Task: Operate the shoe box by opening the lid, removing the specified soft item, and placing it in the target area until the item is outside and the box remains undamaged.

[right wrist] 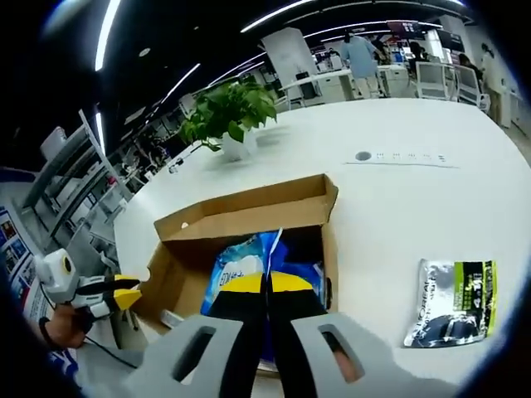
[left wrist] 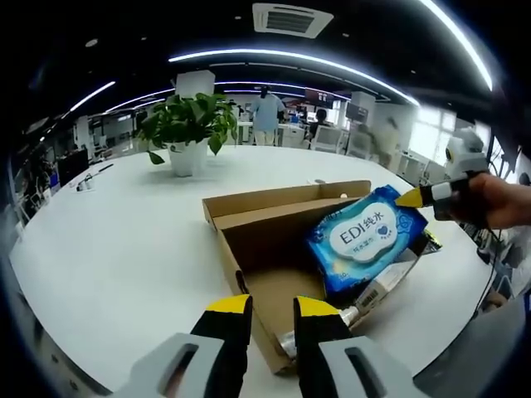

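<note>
The blue wet-wipes pack [right wrist: 249,265] is clamped edge-on by the right gripper [right wrist: 265,283] fingers above the open shoe box [right wrist: 249,207]; left gripper [left wrist: 270,308] fingers are held apart beside the box.

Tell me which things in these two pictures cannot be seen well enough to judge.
- Bottom of the cardboard box: right gripper view, covered by the blue wipes pack and the right gripper.
- Small items under the pack: left gripper view, mostly hidden.
- Print on the silver pouch: too small to read.
</note>
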Demonstrator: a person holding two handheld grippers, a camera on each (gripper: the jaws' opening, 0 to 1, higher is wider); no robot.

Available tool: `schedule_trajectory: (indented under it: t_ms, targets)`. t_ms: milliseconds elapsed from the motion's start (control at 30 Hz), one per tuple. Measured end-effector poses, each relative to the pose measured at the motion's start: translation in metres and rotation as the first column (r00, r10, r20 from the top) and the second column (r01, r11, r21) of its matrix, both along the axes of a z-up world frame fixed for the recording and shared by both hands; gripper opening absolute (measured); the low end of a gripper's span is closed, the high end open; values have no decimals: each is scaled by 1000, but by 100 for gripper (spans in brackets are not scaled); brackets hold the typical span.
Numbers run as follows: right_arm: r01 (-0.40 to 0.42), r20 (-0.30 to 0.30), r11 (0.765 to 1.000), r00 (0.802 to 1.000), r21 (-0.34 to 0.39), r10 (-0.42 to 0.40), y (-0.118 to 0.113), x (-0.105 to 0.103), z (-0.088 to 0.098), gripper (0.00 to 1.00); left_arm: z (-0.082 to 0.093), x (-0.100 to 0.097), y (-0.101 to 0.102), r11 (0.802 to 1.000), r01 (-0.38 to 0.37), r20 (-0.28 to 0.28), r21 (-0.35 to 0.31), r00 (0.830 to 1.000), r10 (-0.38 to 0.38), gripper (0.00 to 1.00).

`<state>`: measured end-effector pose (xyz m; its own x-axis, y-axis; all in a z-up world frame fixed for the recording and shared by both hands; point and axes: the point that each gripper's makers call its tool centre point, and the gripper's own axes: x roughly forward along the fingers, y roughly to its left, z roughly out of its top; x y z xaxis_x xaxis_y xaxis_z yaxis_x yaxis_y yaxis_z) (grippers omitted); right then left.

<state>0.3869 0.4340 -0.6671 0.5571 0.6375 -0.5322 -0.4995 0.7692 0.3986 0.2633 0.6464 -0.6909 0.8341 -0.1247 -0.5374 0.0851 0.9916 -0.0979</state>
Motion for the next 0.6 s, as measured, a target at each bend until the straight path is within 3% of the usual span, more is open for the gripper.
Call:
schedule_trajectory:
  t_ms: [400,600]
  targets:
    - [90,-5,995,996,38,-90,-29,3,7,0,0,2,0,1000,-1,-2,8,1000,1,20]
    - [115,-16,992,993,43,-115,-42,5,2,0,4,3,-11,1000,28,-3,11,1000,-28,20]
